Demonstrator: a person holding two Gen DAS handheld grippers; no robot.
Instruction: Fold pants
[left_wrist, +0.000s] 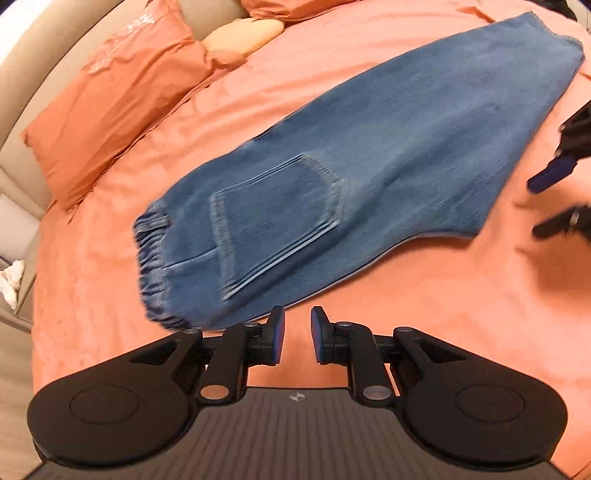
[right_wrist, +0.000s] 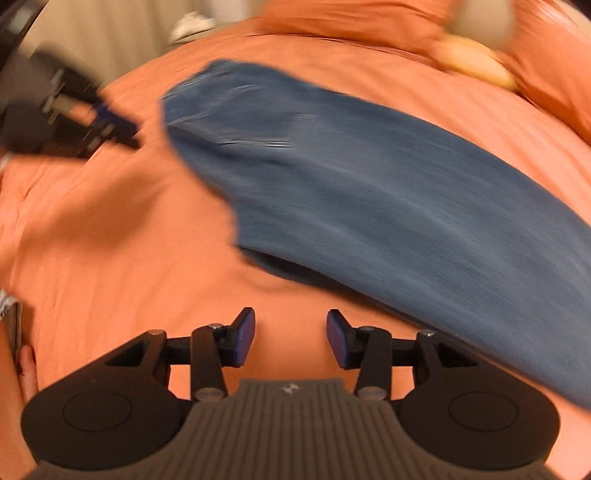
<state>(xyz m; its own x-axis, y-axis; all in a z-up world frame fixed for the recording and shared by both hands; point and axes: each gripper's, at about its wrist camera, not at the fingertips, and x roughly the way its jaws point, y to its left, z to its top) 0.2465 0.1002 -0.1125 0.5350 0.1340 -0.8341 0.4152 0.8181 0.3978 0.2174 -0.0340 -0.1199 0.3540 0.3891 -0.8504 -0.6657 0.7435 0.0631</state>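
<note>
Two sets of jaws are mine, one in each hand, and both hang over a bed (left_wrist: 424, 295) spread with a salmon-orange sheet that fills nearly all of both views.

The pants (left_wrist: 351, 158), blue denim, lie flat on that sheet, folded lengthwise into one long band. In the left wrist view they run from the gathered elastic waistband at lower left, past a back pocket facing up, to the leg hems at the upper right. In the right wrist view the pants (right_wrist: 388, 206) are badly smeared by blur and stretch from upper centre to the right edge.

My left gripper (left_wrist: 297, 334) has its jaws a narrow gap apart, with nothing between them; they sit just beside the waist end of the denim. My right gripper (right_wrist: 291, 338) has its jaws wider apart and empty, over bare sheet beside the pants.

At the upper left of the left wrist view an orange pillow (left_wrist: 118, 96) rests against a beige padded headboard (left_wrist: 22, 66), with a pale peach cushion (left_wrist: 240, 35) beside it. Something small and white (left_wrist: 13, 280) lies off the bed at the far left edge; I cannot tell what it is.
</note>
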